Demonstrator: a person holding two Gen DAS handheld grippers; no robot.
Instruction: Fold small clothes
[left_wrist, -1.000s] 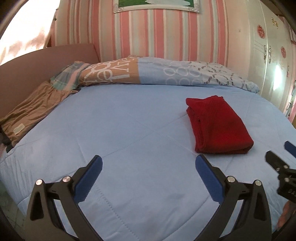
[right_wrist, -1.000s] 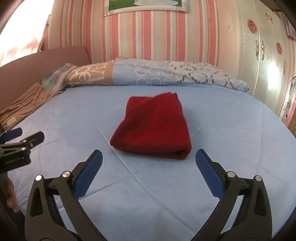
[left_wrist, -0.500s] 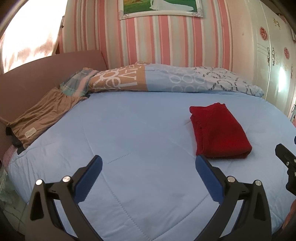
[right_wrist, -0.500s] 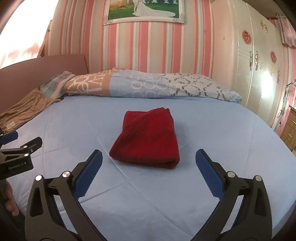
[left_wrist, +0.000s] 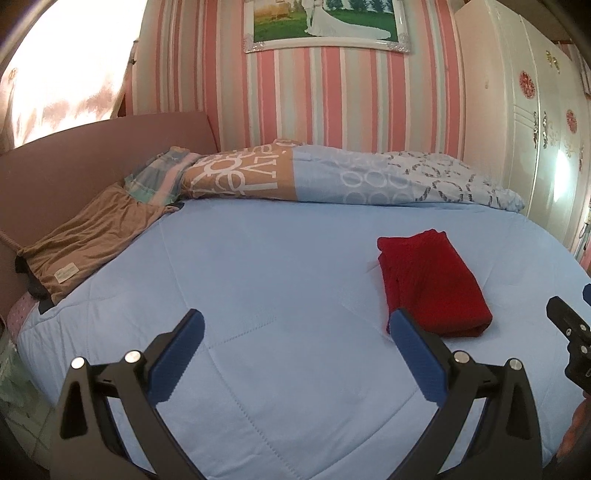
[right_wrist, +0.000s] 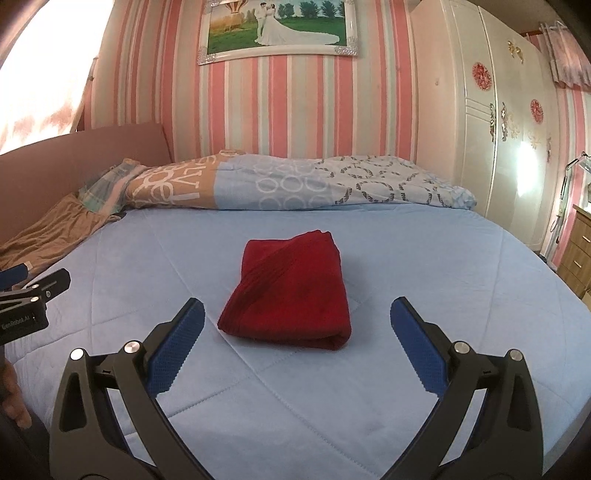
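Nearest the right-wrist lens, the right gripper (right_wrist: 295, 332) hangs with its blue-padded fingers (right_wrist: 177, 347) spread wide and nothing between them, raised clear of the light blue quilted bedspread (right_wrist: 424, 266). The left gripper (left_wrist: 293, 347) is equally wide and empty; from the right gripper it shows only as a black tip (right_wrist: 35, 299) at the far left edge, so the two are held side by side, well apart.

Just ahead of the right gripper, centred between its fingers, the red garment (right_wrist: 291, 291) lies flat as a compact folded rectangle, its rounded fold edge turned toward the tool. From the left gripper it sits ahead and off to the right (left_wrist: 432, 284), partly behind that gripper's right finger. Neither tool touches it. With edges stacked and both tools empty and held clear, this piece looks finished and released, which would explain the hands-off stance.

Farther ahead and left, a brown garment (left_wrist: 85, 243) lies flattened against the pinkish headboard (left_wrist: 92, 155), possibly another piece. Beyond stretches a rolled patterned duvet (right_wrist: 295, 184), then striped wallpaper with a framed wedding photo (right_wrist: 277, 27); a white wardrobe (right_wrist: 498, 129) stands far right.
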